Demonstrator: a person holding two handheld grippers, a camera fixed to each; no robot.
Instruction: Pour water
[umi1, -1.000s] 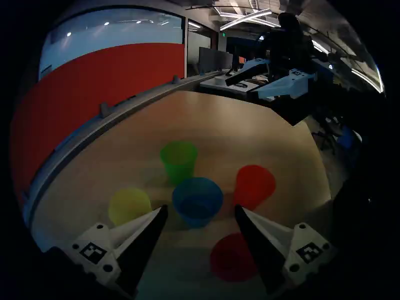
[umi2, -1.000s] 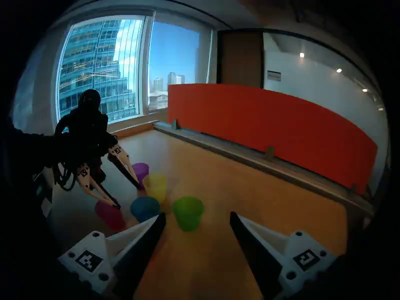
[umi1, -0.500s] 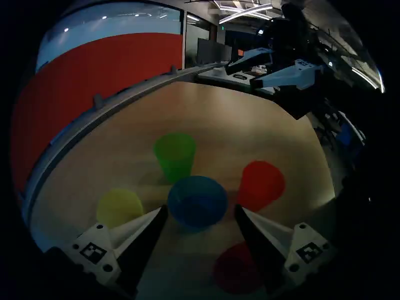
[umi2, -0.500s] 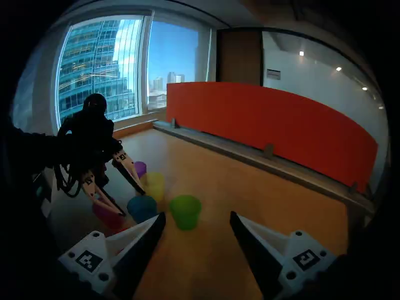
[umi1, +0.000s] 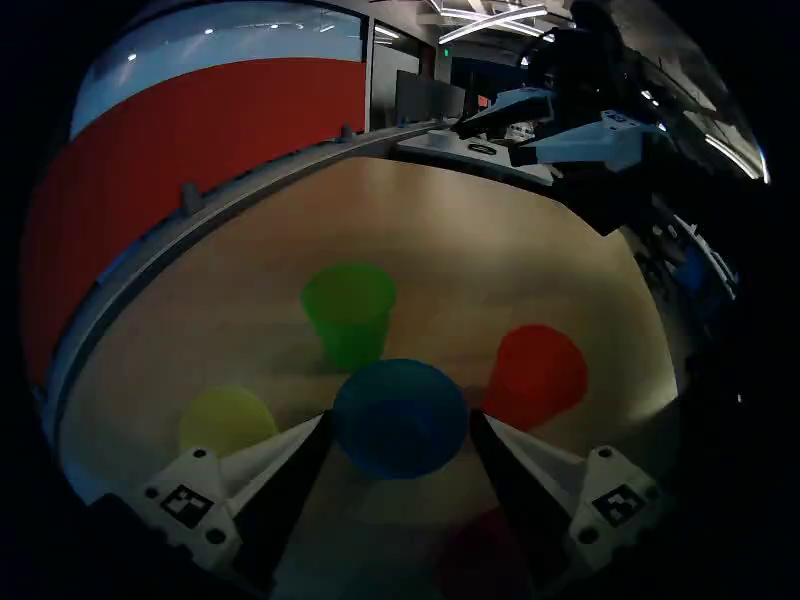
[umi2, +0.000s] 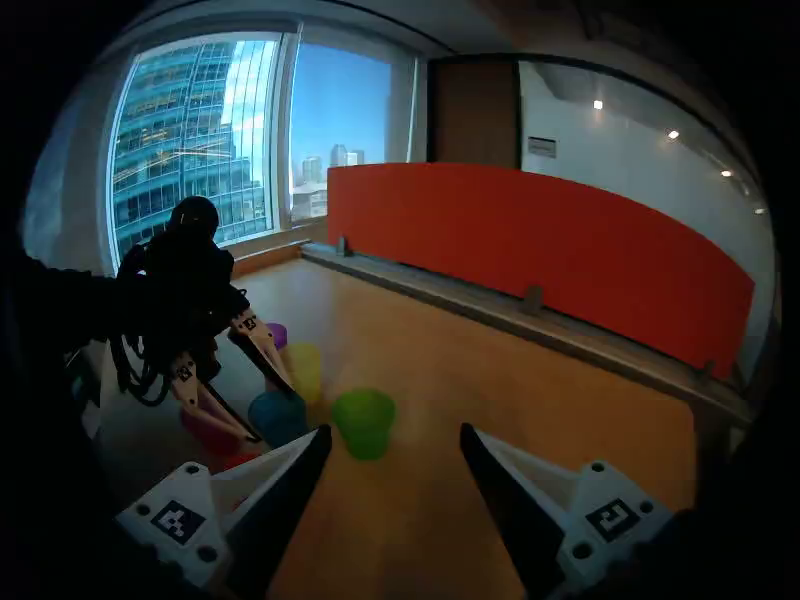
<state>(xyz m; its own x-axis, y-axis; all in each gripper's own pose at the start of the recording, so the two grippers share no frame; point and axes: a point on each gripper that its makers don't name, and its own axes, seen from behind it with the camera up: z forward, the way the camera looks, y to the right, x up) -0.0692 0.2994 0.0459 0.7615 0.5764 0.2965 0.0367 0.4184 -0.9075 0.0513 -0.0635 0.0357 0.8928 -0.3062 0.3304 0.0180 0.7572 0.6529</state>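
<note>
A blue cup (umi1: 400, 432) stands upright on the wooden table (umi1: 450, 240), right at the tips of my left gripper (umi1: 398, 415), whose fingers are spread wide on either side of its rim without pressing it. Around it stand a green cup (umi1: 350, 312), a yellow cup (umi1: 225, 422) and a red cup (umi1: 535, 375). In the right gripper view my right gripper (umi2: 393, 430) is open and holds nothing, well back from the green cup (umi2: 362, 420). There the left gripper (umi2: 273, 412) straddles the blue cup (umi2: 268, 420).
A dim dark red cup (umi1: 480, 540) sits under my left gripper's right finger. A purple cup (umi2: 277, 333) and the yellow cup (umi2: 305, 368) stand behind the blue one. An orange partition (umi2: 560, 250) runs along the table's far edge. The right gripper (umi1: 485, 143) hovers across the table.
My left gripper has moved forward, so the blue cup now sits between its fingertips instead of ahead of them. The right gripper has barely shifted.
</note>
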